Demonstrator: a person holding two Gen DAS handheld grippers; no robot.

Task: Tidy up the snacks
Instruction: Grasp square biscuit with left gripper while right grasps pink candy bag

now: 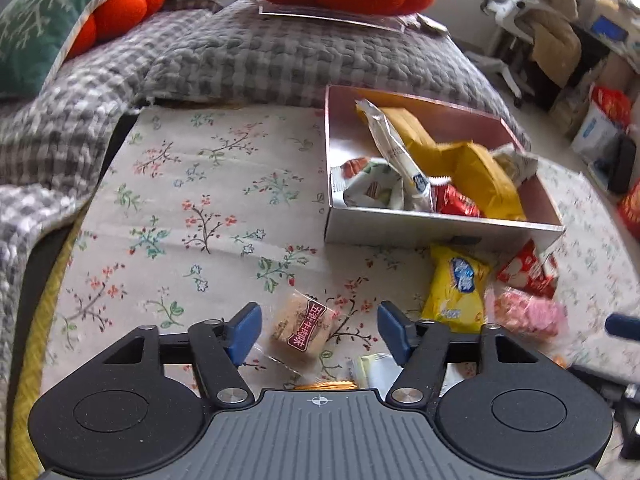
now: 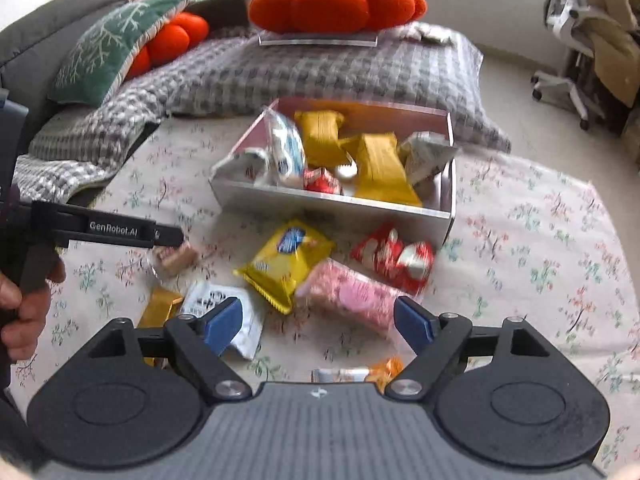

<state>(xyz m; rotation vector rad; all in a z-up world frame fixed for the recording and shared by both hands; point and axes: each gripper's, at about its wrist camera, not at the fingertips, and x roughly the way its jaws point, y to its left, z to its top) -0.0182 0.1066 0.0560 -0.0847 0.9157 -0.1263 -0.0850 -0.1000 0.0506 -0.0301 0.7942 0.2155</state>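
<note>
While both grippers hover with blue fingers spread apart, the left gripper frames a small clear-wrapped brown biscuit at lower centre. Right gripper frames a pink speckled snack packet, below the open white cardboard box of snacks.

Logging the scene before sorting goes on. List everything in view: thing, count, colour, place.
box: 1, silvery outside, pinkish inside, on the floral cloth, holding several snack packs
floral cloth: 1, cream with flowers, under everything
yellow packs in box: 2 visible, inside the box
yellow biscuit pack: 1, on the cloth in front of the box
red pack: 1, red and white, by the box's near corner
pink pack: 1, beside the yellow biscuit pack
brown candy: 1, clear wrapper, between the left fingers
white pack: 1, near the right gripper
pumpkin cushions: 2, orange, behind on the checked blanket
left hand-held gripper: open
right hand-held gripper: open
</note>
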